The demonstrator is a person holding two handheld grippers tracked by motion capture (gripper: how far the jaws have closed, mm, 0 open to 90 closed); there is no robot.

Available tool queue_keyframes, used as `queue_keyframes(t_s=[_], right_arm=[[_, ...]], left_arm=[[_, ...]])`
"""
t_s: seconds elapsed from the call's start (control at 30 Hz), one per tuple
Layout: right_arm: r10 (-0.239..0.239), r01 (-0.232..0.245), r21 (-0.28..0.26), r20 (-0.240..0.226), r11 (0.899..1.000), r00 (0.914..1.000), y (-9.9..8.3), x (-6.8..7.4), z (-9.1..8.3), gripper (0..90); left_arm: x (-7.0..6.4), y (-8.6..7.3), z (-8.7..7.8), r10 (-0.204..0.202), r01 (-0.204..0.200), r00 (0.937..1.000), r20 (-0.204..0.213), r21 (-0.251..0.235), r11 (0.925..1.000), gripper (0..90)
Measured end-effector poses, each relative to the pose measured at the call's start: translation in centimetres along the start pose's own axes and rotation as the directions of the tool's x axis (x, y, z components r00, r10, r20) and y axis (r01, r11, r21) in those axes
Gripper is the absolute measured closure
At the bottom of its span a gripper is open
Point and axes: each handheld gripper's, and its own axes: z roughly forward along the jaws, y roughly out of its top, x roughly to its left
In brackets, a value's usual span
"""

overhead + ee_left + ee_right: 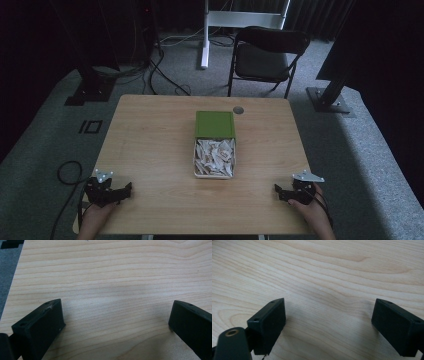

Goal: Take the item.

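At the lower left of the high view, the left hand-held gripper [123,190] rests on the bench [150,150], jaws spread wide and empty. At centre sits a white box [214,158] of pale scraps, its green lid [215,124] behind it. At lower right, the right hand-held gripper [279,191] is equally wide open and empty.

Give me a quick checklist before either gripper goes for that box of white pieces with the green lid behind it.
1. Left gripper jaws wide apart, nothing between them: ok.
2. Right gripper jaws wide apart, nothing between them: ok.
3. Box uncovered, white pieces showing: ok.
4. Green lid lying at the box's far end: ok; attached or loose: cannot tell.
5. Bare table between each gripper and the box: ok.
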Motion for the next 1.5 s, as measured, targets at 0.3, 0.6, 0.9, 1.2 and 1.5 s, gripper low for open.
queue_keyframes(t_s=[0.3,0.6,0.9,1.2,1.5], right_arm=[[0.002,-0.002,0.000,0.001,1.000,1.0000,0.1,0.0,0.1,11.7],[0.004,-0.004,0.001,0.006,1.000,1.0000,0.1,0.0,0.1,11.7],[0.023,-0.023,0.000,0.023,1.000,0.9995,0.1,0.3,0.0,13.9],[0.040,-0.040,-0.036,-0.018,0.999,0.9991,1.7,0.9,-0.4,14.2],[0.011,-0.014,-0.097,-0.039,0.995,0.9992,4.9,1.6,-1.4,15.2]], left_arm=[[0.0,0.0,0.0,0.000,0.000,1.0000,0.000,0.001,1.0000,0.7],[0.0,0.0,0.0,0.000,0.000,1.0000,0.000,0.000,1.0000,0.7],[0.0,0.0,0.0,0.000,0.000,1.0000,0.000,0.000,1.0000,0.7],[0.0,0.0,0.0,0.000,0.000,1.0000,0.000,0.000,1.0000,0.7],[0.0,0.0,0.0,0.000,0.000,1.0000,0.000,0.001,1.0000,0.7]])
